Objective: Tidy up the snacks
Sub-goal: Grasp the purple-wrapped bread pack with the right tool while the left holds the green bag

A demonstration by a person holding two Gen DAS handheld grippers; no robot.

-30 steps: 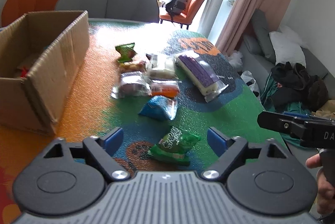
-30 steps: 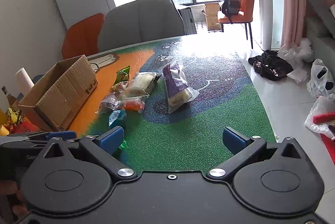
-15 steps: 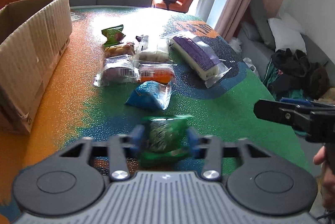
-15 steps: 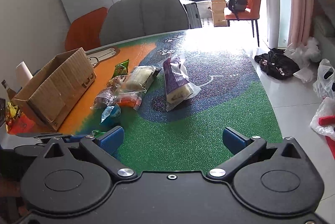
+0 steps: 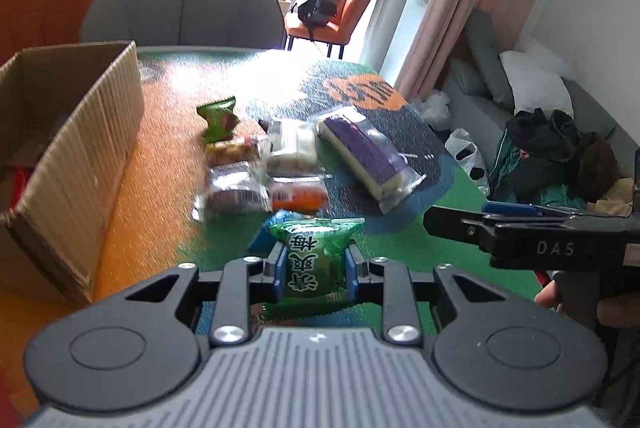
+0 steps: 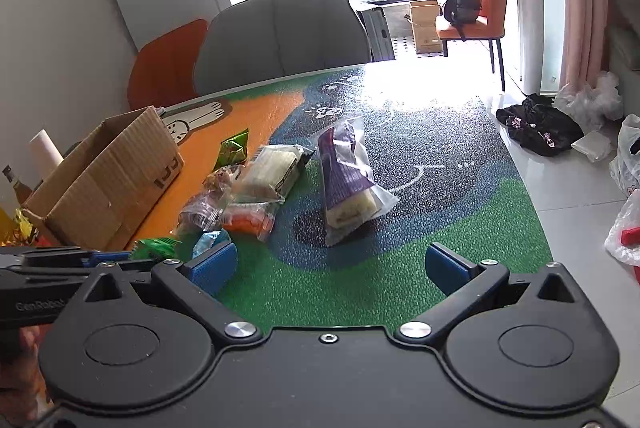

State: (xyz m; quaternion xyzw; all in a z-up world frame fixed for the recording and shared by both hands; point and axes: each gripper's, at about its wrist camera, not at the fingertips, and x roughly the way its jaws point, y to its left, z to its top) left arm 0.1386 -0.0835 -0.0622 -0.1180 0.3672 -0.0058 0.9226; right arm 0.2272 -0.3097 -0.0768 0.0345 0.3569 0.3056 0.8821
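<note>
Broadly, a table (image 6: pixel 400 288) with a pebbled, glossy cover in orange, green and dark blue patches fills the middle of both views. At the left of the left wrist view stands an open cardboard box (image 5: pixel 76 164), its corrugated wall plain brown and its flaps raised. Behind the table, at the top of the frame, sits a grey padded chair (image 5: pixel 184 4) with an orange one beside it.

Loose snacks lie in a cluster at the centre of the table: a long clear-wrapped purple pack (image 5: pixel 368 156), crinkled at its ends, lies to the right of a pale block in clear film (image 5: pixel 292 148); nearer the camera lie an orange packet (image 5: pixel 300 196) and a blue packet (image 5: pixel 276 224), partly hidden.

Low in the frame, the left gripper (image 5: pixel 314 272) points down toward the table, and its blue pads have just been closing; they now pinch a small, shiny green packet (image 5: pixel 314 260) with printed characters, held upright between them.

The right gripper (image 6: pixel 332 264) hangs over the green patch with its blue pads spread wide and nothing between them; in the left wrist view it shows side-on at the right edge.
</note>
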